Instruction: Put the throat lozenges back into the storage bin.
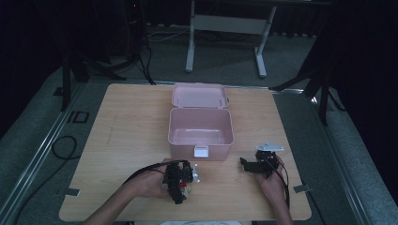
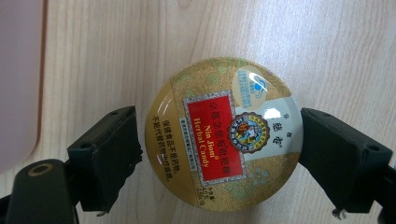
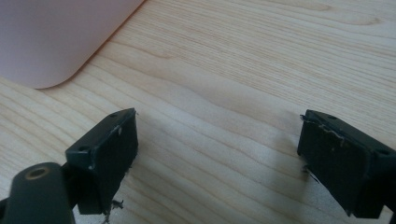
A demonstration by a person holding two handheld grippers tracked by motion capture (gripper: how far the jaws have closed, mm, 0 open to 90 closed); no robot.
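Left gripper (image 2: 219,154) jaws bracket a round Nin Jiom herbal candy tin (image 2: 223,134) without clamping, right gripper (image 3: 217,163) gaping idle; next: squeeze, lift toward the open pink box (image 1: 201,140).

High cam above table (image 1: 117,140) facing fwd/down, both gripper cams close-up, all share wood top, pink box (image 1: 201,133).

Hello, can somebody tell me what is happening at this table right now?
A person works at a wooden table with a gripper in each hand. The left gripper has its jaws around a round candy tin lying on the table; whether the pads press it is unclear. The right gripper is open with nothing between its jaws. A pink box stands nearby with its lid open.
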